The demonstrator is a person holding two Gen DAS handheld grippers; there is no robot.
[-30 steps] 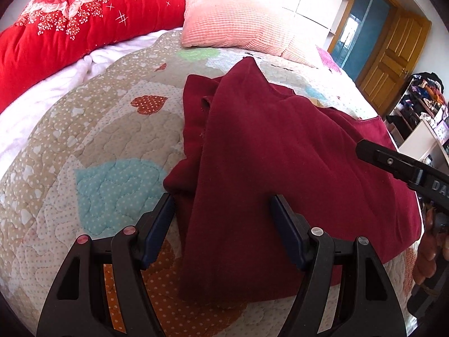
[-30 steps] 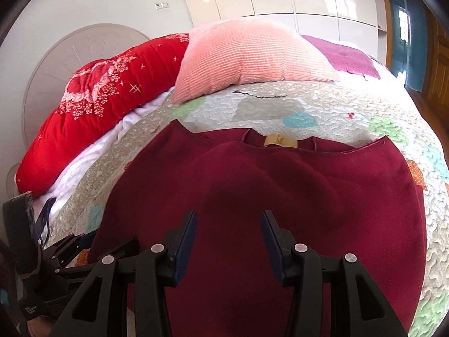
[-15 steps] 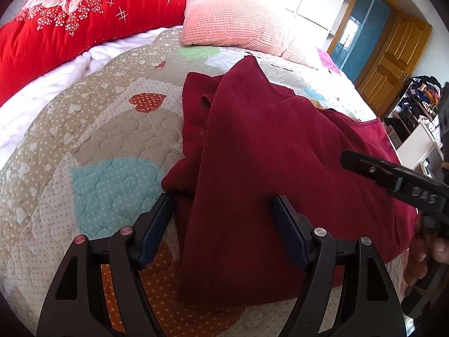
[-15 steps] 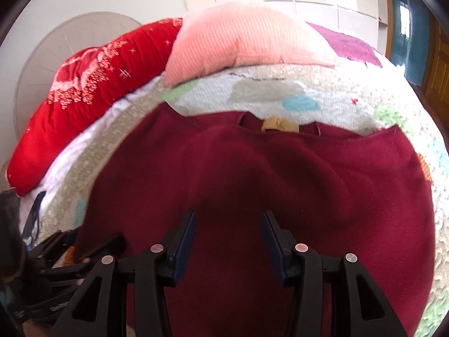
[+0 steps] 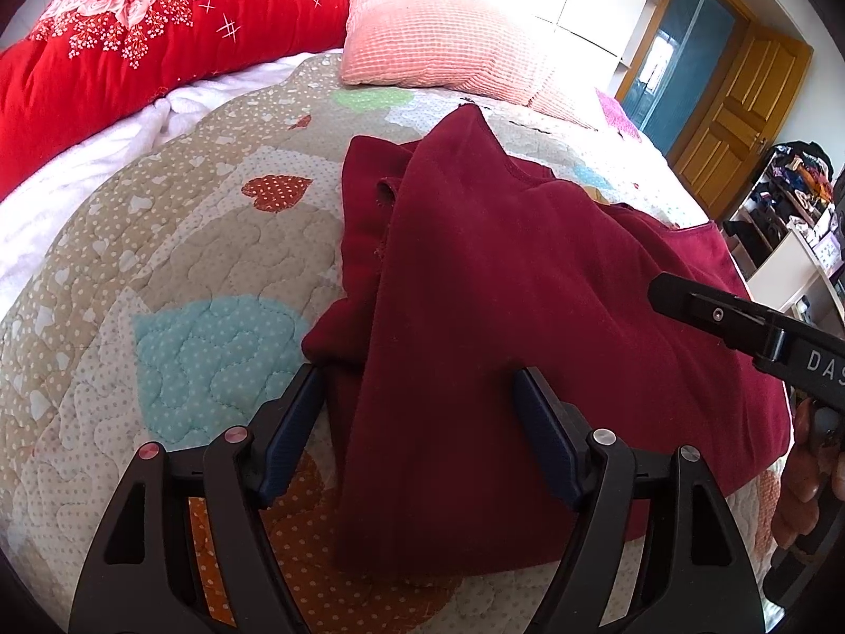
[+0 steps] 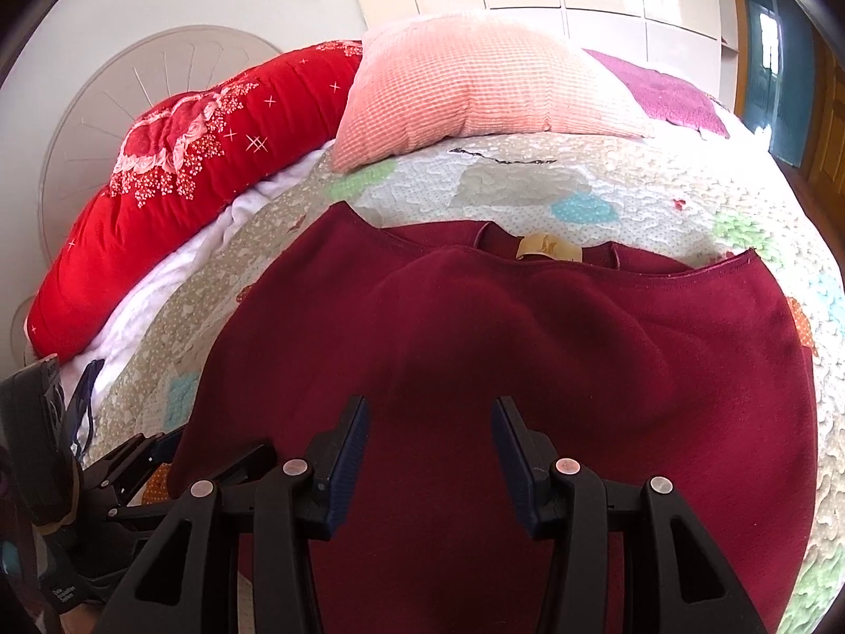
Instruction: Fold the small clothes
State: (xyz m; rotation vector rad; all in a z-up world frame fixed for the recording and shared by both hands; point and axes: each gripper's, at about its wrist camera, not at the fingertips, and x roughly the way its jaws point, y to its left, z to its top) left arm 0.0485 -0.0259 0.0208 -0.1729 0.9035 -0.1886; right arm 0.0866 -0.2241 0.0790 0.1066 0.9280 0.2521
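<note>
A dark red sweater (image 6: pixel 528 370) lies flat on a bed (image 5: pixel 158 274) covered by a quilt patterned with hearts. Its neckline faces the headboard (image 6: pixel 121 105), and its hem faces the two claws, so its length runs from the near edge of the bed toward the pillows. A tan neck label (image 6: pixel 548 249) shows in the collar; its writing is too small to read.

The left claw (image 5: pixel 417 412) is open above the sweater's folded left side, near the hem. The right claw (image 6: pixel 428 438) is open too, hovering over the middle of the sweater.

Only the left wrist view shows the folded-in sleeve (image 5: pixel 364 222), a wooden door (image 5: pixel 739 111) and white letters "DAS" on the right claw's arm. Only the right wrist view shows the collar label. Both show a pink pillow (image 6: pixel 475 90) and red bolster (image 6: pixel 185 169).
</note>
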